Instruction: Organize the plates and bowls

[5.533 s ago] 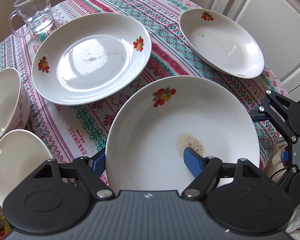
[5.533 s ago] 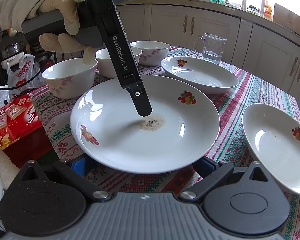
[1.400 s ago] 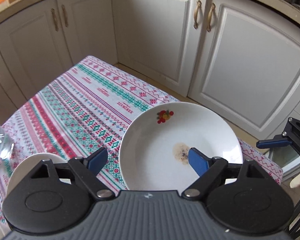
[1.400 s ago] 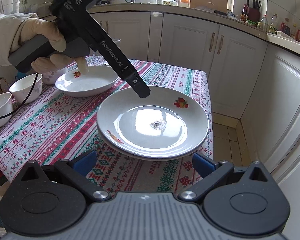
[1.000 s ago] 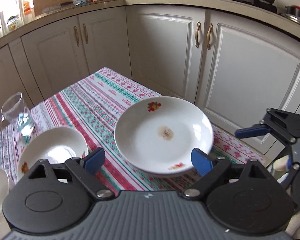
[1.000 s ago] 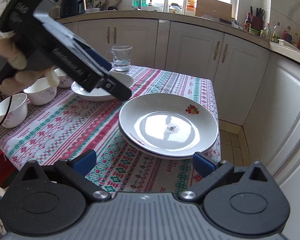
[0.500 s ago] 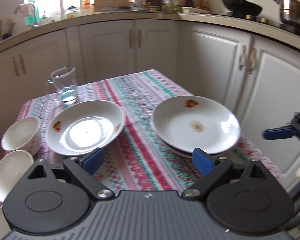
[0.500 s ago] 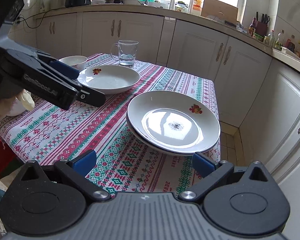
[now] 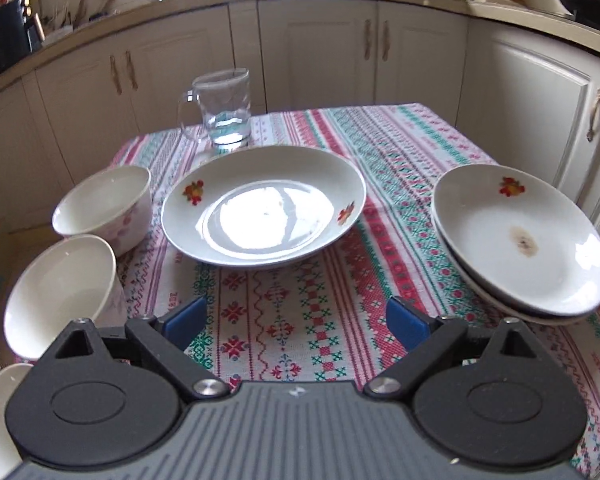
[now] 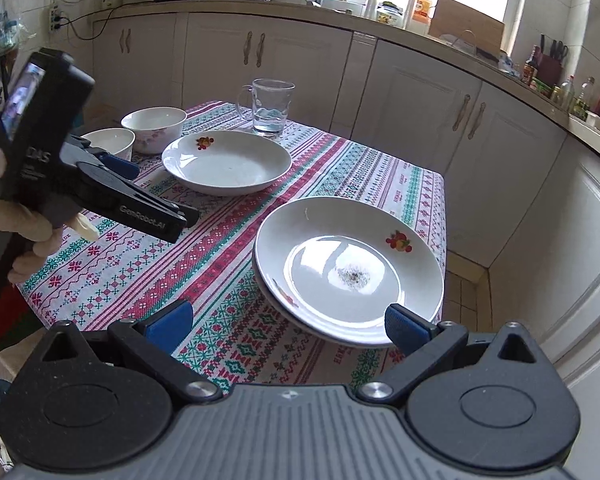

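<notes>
Plates: two of them are stacked (image 10: pixel 348 268) at the near right corner of the tabletop (image 10: pixel 228 240), sitting flat and face up, the top one with a brownish smudge in the middle and a fruit decal on its far-right rim. They're round, so no real long axis to speak of; the stack pokes out a bit past the tabletop's edge. A third plate (image 9: pixel 264 212) sits by itself further back toward the middle, also face up, well apart from the stack. Just behind it is a glass mug (image 9: pixel 224 110) with a little water in it.

Bowls are lined up along the left edge, all upright: one (image 9: pixel 104 208) just beside the lone plate, another (image 9: pixel 60 288) nearer, and a sliver of a third at the very corner of the left wrist view.

The left gripper (image 9: pixel 296 322) hovers over the patterned cloth, spread wide with nothing in it. Right gripper (image 10: pixel 288 322) is the same deal, wide apart and holding nothing, its right finger (image 10: pixel 404 328) close to the near rim of the stack.
</notes>
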Motion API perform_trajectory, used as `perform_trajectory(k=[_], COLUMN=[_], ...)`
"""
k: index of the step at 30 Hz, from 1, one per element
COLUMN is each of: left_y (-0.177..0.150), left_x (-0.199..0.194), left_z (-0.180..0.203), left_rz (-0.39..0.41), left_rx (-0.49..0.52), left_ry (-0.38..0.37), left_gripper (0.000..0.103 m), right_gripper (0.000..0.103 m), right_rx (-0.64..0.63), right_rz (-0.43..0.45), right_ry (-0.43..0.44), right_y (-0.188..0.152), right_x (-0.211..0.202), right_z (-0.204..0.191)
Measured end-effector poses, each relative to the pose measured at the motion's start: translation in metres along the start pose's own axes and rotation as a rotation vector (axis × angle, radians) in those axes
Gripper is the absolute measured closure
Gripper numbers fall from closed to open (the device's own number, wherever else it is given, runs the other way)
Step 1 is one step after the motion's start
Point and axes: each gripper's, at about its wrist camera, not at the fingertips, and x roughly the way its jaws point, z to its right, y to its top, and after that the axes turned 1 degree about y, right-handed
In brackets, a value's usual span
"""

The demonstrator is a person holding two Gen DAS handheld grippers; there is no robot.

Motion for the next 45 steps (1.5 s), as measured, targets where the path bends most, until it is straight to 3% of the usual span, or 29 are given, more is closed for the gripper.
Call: perform_trajectory(k=[11,18,26,45], left_y=[0.006,0.010,0.014,0.021], left_x=[0.046,0.058,0.066,0.078], left_z=[-0.010,-0.014,-0.016,-0.020], left_rz=[-0.059,-0.046,-0.030,0.005], left_rx=[-0.056,-0.090,-0.108,-0.118], left_ry=[0.048,0.029,0.021,0.031], left_gripper=[0.007,0.001,0.000,0.000], right_gripper=[0.000,0.000,0.000,0.000], right_rx=[-0.068,-0.104,-0.179,-0.369], right_rz=[-0.009,-0.015,-0.024,-0.118], right_ry=[0.053,0.109,0.192,0.477], right_y=[0.040,0.067,0.098,0.182], right_x=[0.020,0.040,0.070,0.199], right_z=[0.018,0.031,0.040,0.032])
